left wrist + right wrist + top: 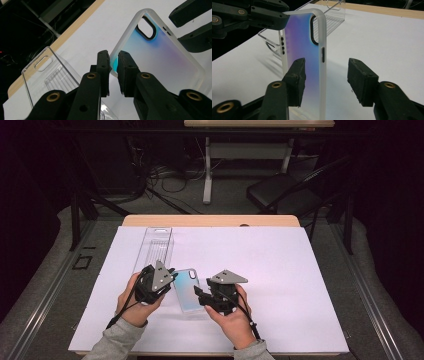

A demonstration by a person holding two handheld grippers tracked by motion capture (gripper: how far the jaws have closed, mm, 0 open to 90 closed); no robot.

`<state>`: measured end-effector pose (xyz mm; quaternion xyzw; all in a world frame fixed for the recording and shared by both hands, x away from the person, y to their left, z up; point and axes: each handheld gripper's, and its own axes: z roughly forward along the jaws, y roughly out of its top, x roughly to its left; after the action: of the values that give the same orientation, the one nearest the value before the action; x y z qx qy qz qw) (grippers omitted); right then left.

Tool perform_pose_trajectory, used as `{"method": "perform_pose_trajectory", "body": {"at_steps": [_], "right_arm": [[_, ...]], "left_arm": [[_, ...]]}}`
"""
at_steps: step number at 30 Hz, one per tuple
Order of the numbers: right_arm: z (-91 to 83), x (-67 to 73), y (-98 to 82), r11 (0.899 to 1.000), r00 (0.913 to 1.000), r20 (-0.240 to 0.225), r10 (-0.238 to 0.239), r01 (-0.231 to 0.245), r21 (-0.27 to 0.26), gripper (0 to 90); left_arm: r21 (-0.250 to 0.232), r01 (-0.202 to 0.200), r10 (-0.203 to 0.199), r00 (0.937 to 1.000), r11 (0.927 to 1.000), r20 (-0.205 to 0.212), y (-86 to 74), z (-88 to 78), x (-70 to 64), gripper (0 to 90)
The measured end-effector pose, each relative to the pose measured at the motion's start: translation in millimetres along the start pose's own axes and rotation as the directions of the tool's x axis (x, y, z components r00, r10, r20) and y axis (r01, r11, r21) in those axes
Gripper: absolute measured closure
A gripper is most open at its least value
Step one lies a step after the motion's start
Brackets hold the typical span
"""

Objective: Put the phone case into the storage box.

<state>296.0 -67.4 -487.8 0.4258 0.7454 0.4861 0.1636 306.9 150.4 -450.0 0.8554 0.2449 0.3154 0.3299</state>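
On the near half of the white sheet (280, 270) that covered the table (210, 220), we held a phone case (188, 290) between our two grippers. The case was frosted along its rim, with a back that shaded from blue to violet. Our left gripper (113, 61) had its jaws closed on the case's left long edge, the rim pinched between the two pads, and this grip kept the case tilted up off the sheet. Our right gripper (325, 75) stood on the case's right side with its jaws apart. In the right gripper view the case's edge ran up between the two pads: the left pad sat close against the coloured back, though we could not tell whether it touched, and the right pad stood clear of the rim. A clear plastic package (154, 247) lay flat on the sheet farther off and to the left, just beyond our left gripper.
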Motion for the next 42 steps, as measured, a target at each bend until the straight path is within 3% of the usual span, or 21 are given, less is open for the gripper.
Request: {"method": "perform_pose_trajectory", "body": {"at_steps": [14,26,36,42], "right_arm": [[-10.6,-9.4,2.8,0.999,0.9981,-0.052,-0.033,0.033,0.002,42.2],[-22.3,-20.7,2.1,0.999,0.9985,-0.027,-0.047,0.046,-0.011,42.4],[-29.8,-33.8,-2.0,0.997,0.9977,0.020,-0.065,0.065,-0.030,38.7],[-33.0,-40.8,-4.5,0.998,0.9989,0.020,-0.044,0.044,-0.042,33.1]], "left_arm": [[-0.007,0.022,-0.022,0.9997,0.9997,-0.005,-2.2,-0.3,3.5,80.6],[-0.007,0.027,-0.027,0.9996,0.9996,-0.007,-3.1,-1.0,5.9,80.6],[-0.010,0.031,-0.031,0.9995,0.9995,-0.008,-3.5,-1.1,6.6,80.6],[-0.013,0.031,-0.031,0.9995,0.9994,-0.009,-3.6,-1.2,6.9,80.6]]}}
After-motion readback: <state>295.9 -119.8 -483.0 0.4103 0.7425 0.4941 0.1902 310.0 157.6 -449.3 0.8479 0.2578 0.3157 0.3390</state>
